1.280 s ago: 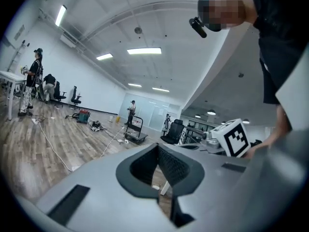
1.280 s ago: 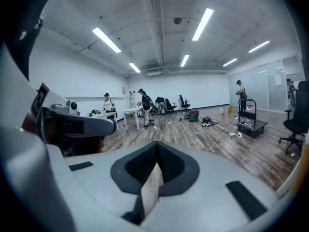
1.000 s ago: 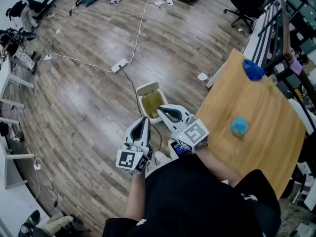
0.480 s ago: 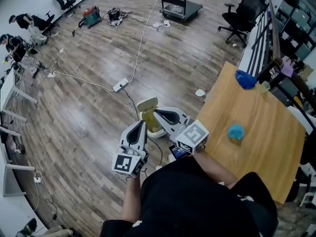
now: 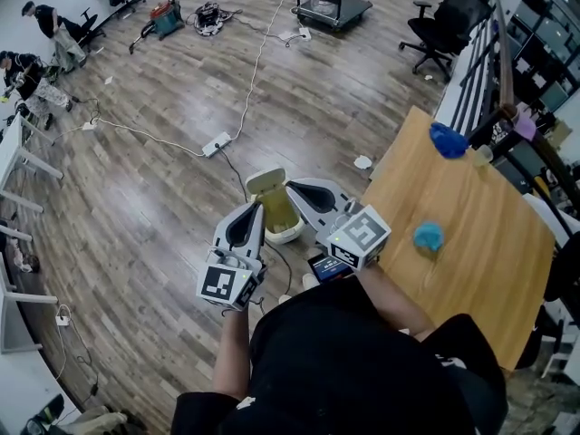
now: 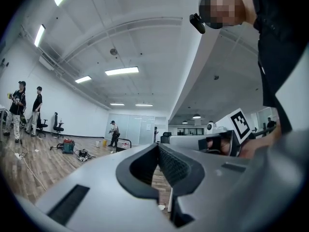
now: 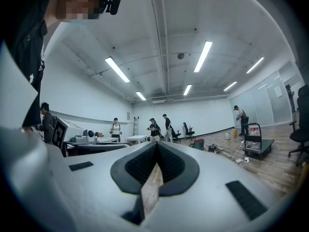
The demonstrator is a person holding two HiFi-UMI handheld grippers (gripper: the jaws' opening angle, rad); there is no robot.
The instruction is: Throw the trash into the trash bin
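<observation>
A small white trash bin (image 5: 289,235) stands on the wood floor with its lid up and a yellowish liner inside. In the head view it lies below and between my two gripper tips. My left gripper (image 5: 255,206) is shut and holds nothing; in its own view the left gripper (image 6: 158,147) points level across the room. My right gripper (image 5: 292,186) is also shut and empty, and the right gripper (image 7: 157,144) points level in its own view too. Two blue crumpled pieces of trash (image 5: 448,140) (image 5: 428,236) lie on the wooden table (image 5: 480,270) at the right.
A white scrap (image 5: 362,162) lies on the floor by the table's corner. A power strip (image 5: 216,144) with long cables crosses the floor beyond the bin. A cart (image 5: 332,7) and an office chair (image 5: 451,12) stand at the far end, with people (image 5: 36,34) at the far left.
Both grippers have come up a little toward the head camera, and the left one has rolled slightly. Both stay shut with nothing in them.
</observation>
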